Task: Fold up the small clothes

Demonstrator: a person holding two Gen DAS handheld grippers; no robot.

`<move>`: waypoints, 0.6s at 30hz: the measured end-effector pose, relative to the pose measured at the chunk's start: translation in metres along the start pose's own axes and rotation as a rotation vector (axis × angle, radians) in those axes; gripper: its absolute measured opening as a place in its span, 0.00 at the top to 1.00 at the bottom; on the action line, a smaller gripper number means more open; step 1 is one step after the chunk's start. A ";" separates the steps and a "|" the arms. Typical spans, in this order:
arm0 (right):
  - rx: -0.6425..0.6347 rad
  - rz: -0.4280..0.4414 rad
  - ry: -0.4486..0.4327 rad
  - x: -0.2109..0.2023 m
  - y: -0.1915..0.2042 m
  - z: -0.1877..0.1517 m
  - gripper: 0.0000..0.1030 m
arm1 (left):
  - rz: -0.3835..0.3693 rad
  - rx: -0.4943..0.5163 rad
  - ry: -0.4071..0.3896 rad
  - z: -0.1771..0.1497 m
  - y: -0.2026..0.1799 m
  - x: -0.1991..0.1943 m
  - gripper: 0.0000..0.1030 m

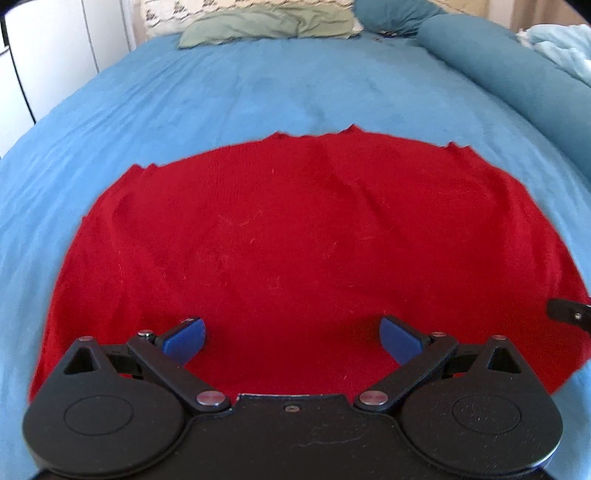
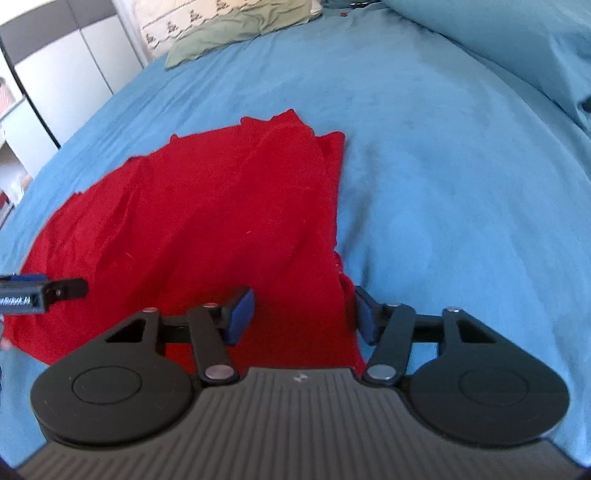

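A red knit garment (image 1: pixel 288 236) lies spread flat on the blue bed sheet (image 1: pixel 258 88). My left gripper (image 1: pixel 291 338) is open, its blue pads (image 1: pixel 184 338) wide apart over the garment's near edge. In the right wrist view the garment (image 2: pixel 207 221) fills the left half, with folds along its right side. My right gripper (image 2: pixel 301 314) is open over the garment's near right corner, with the red edge between its pads (image 2: pixel 242 314). The right gripper's tip shows at the far right of the left wrist view (image 1: pixel 567 312). The left gripper shows at the left edge of the right wrist view (image 2: pixel 40 290).
A green pillow (image 1: pixel 269 24) and a patterned pillow (image 2: pixel 173 26) lie at the head of the bed. A teal bolster (image 1: pixel 517 77) runs along the right side. White wardrobe doors (image 1: pixel 48 44) stand to the left of the bed.
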State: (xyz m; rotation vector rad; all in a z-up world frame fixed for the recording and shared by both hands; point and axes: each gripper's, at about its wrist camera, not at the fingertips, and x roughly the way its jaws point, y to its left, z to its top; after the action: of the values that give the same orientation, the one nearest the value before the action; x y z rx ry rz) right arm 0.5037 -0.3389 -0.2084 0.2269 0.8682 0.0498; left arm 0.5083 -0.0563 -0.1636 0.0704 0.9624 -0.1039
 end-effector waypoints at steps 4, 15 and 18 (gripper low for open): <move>-0.034 -0.044 0.022 -0.003 0.010 0.005 0.66 | 0.030 0.044 0.004 -0.002 -0.007 0.008 0.00; -0.056 -0.088 0.047 -0.056 0.096 0.085 0.78 | -0.075 0.030 0.070 0.010 0.027 -0.014 0.03; -0.088 0.004 0.009 -0.072 0.152 0.110 0.78 | -0.085 -0.022 0.022 -0.001 0.062 -0.046 0.03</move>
State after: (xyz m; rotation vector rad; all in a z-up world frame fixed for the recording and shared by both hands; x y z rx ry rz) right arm 0.5483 -0.2200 -0.0524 0.1457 0.8729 0.0930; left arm 0.4890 0.0078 -0.1252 0.0103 0.9889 -0.1714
